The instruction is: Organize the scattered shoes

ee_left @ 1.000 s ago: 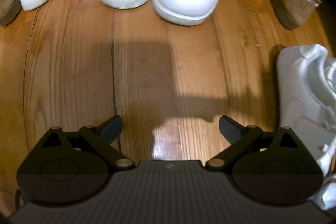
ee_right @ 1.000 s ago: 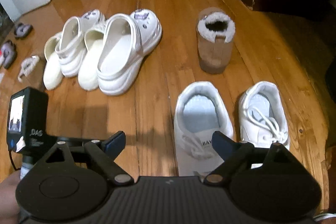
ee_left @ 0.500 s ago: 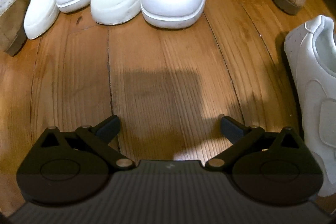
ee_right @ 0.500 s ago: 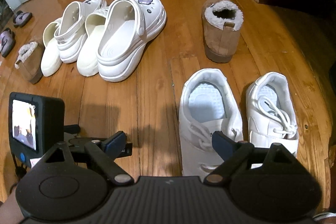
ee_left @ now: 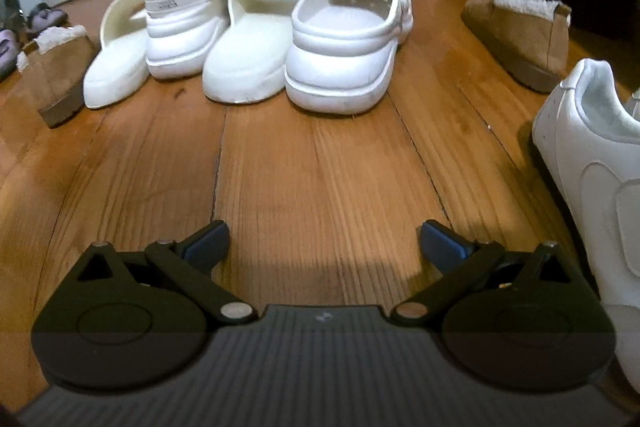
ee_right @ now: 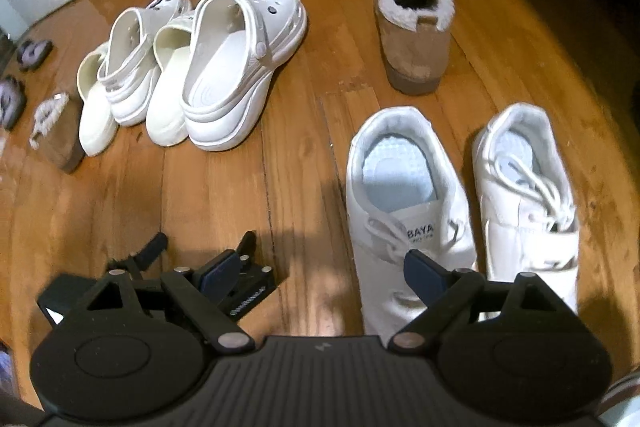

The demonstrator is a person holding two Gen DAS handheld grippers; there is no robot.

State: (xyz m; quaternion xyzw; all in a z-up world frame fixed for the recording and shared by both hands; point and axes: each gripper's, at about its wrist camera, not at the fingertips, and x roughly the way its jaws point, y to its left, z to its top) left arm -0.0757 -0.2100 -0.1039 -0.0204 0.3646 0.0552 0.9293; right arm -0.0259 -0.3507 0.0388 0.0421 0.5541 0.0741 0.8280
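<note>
Your left gripper (ee_left: 323, 241) hung low over the floor (ee_left: 320, 167) with its jaws wide and nothing between them. At 12 o'clock from it stood a tight row of four pale shoes, heels toward you: a big clog (ee_left: 349, 39), a cream slide (ee_left: 250, 43) touching its left side, a second clog (ee_left: 188, 23) and another slide (ee_left: 120, 51) at 11 o'clock. A tan fleece boot (ee_left: 58, 67) lay at 10 o'clock, its mate (ee_left: 520, 27) at 1 o'clock, well apart from the row. A white sneaker (ee_left: 592, 163) sat at 3 o'clock, just beside your left gripper. Your right gripper (ee_right: 320, 267) was higher, jaws also wide and empty, its right fingertip (ee_right: 424, 271) over that sneaker's laces; whether it touched them could not be told. The second sneaker (ee_right: 528, 187) stood just beside the first, at 2 o'clock. Purple slippers (ee_right: 34, 53) lay far off at 10 o'clock.
</note>
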